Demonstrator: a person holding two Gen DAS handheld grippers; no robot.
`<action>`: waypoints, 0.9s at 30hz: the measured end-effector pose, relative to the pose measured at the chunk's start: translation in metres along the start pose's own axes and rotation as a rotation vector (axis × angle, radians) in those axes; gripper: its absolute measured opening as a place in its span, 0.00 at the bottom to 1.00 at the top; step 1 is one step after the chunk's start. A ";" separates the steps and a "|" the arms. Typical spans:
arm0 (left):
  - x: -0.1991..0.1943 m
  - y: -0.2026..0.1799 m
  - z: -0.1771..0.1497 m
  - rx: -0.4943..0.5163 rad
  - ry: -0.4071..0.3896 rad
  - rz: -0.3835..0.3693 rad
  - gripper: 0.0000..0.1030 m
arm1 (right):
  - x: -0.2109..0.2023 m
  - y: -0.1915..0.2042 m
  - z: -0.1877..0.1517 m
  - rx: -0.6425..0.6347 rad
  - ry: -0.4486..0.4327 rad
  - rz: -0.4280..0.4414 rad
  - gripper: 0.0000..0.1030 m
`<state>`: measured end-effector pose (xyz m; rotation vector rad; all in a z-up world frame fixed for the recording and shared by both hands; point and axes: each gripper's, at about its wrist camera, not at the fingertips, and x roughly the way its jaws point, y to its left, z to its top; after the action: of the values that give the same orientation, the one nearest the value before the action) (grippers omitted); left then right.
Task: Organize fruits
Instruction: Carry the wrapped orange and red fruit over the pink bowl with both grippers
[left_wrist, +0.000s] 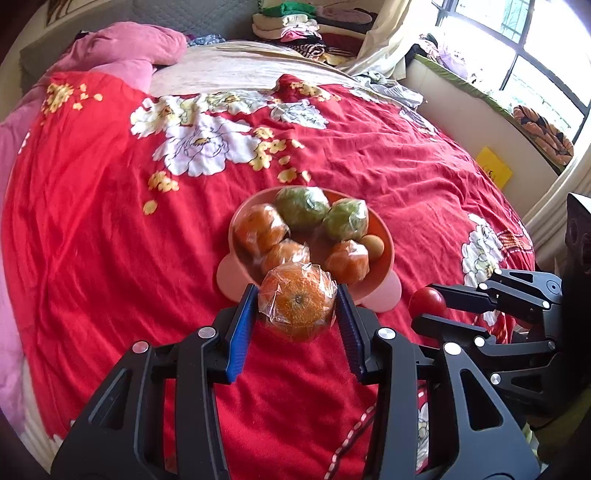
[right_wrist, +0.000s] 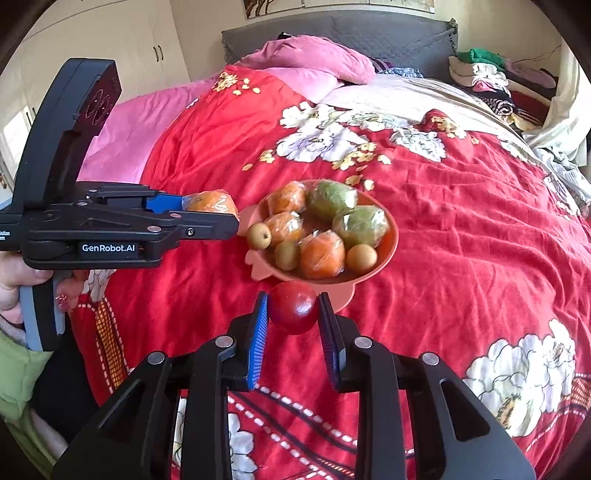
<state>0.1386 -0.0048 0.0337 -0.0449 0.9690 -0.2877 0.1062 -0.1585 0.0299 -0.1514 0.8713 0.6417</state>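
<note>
The left gripper (left_wrist: 297, 308) is clamped on a wrapped orange (left_wrist: 296, 302), which it holds above the bed (left_wrist: 92, 240) just before the near rim of the pink bowl (left_wrist: 386, 258), probably to drop it among the other fruits. To the right, the right gripper (right_wrist: 293, 314) grips a red tomato (right_wrist: 294, 312) by the same rim.

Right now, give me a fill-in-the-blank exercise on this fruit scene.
1. The left tool grips a plastic-wrapped ____.
2. The right tool grips a small fruit coloured ____.
3. The pink bowl holds ____ green wrapped fruits.
4. The bowl sits on a floral ____ bedspread.

Missing: orange; red; two; red
</note>
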 end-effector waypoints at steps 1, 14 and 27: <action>0.001 -0.001 0.002 0.000 0.000 -0.002 0.34 | 0.000 -0.001 0.001 0.002 -0.001 -0.001 0.25; 0.022 -0.010 0.023 0.022 0.015 -0.013 0.34 | 0.008 -0.017 0.010 0.016 -0.007 -0.011 0.25; 0.052 -0.019 0.044 0.040 0.057 -0.039 0.33 | 0.021 -0.020 0.015 0.012 0.007 -0.001 0.25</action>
<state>0.1979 -0.0405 0.0194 -0.0189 1.0192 -0.3454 0.1377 -0.1592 0.0216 -0.1437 0.8821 0.6356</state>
